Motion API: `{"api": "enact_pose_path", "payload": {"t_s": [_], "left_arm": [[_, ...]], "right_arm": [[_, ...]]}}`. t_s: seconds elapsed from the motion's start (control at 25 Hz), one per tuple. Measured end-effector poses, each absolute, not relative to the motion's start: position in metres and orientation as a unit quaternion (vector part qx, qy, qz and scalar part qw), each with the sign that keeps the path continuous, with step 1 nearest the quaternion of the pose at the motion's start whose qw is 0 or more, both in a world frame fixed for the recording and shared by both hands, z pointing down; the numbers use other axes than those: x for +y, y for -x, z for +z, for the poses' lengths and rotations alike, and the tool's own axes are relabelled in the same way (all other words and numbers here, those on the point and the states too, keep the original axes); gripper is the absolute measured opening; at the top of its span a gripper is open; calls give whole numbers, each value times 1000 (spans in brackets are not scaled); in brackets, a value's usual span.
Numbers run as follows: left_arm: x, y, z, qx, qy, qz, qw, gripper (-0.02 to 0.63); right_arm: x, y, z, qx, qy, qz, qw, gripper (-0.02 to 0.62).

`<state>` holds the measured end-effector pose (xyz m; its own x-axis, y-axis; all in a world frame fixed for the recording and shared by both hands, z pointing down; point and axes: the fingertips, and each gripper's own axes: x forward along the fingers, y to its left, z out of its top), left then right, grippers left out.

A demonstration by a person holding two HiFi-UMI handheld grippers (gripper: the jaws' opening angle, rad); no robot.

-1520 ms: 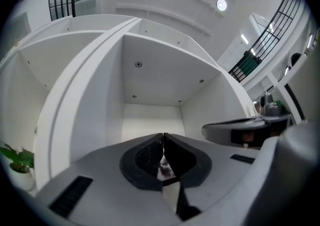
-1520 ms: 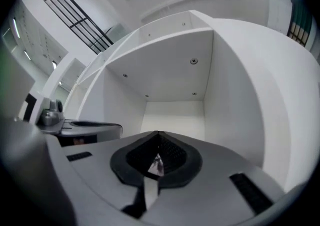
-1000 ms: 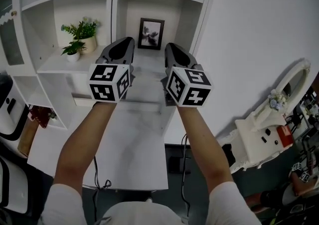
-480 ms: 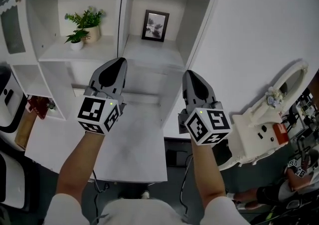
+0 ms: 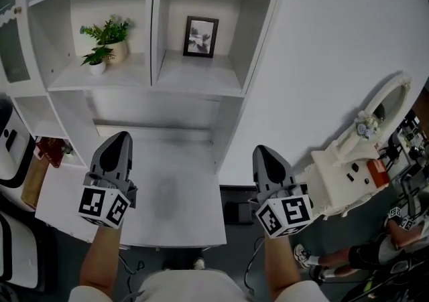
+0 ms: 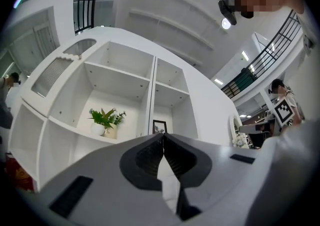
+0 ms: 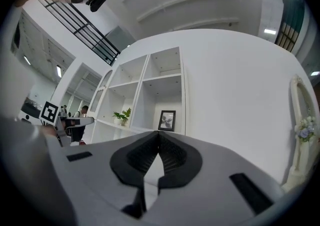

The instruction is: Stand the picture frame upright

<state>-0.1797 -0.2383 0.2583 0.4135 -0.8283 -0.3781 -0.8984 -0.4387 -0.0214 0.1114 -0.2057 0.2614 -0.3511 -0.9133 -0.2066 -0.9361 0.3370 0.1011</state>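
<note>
1 picture frame stood upright at the back of the right-hand compartment of the shelf unit, so the task looked finished. The compartment to its left held 2 potted plants. Well below, over the white table, the left gripper and right gripper hung apart, each with jaws pressed together on nothing. No further move seemed needed except staying clear of the shelves.
</note>
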Motion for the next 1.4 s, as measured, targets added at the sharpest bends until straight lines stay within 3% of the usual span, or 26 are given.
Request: {"api": "enact_pose_path", "payload": {"t_s": [0.6,1.4], "left_arm": [[-172,235,296,583,795,150,75,18],[-133,246,321,607,783,119,67,18]], "right_arm": [[-139,-157,298,794,600,90,30,9],[-123,-140,337,805,592,33,33,9]]}}
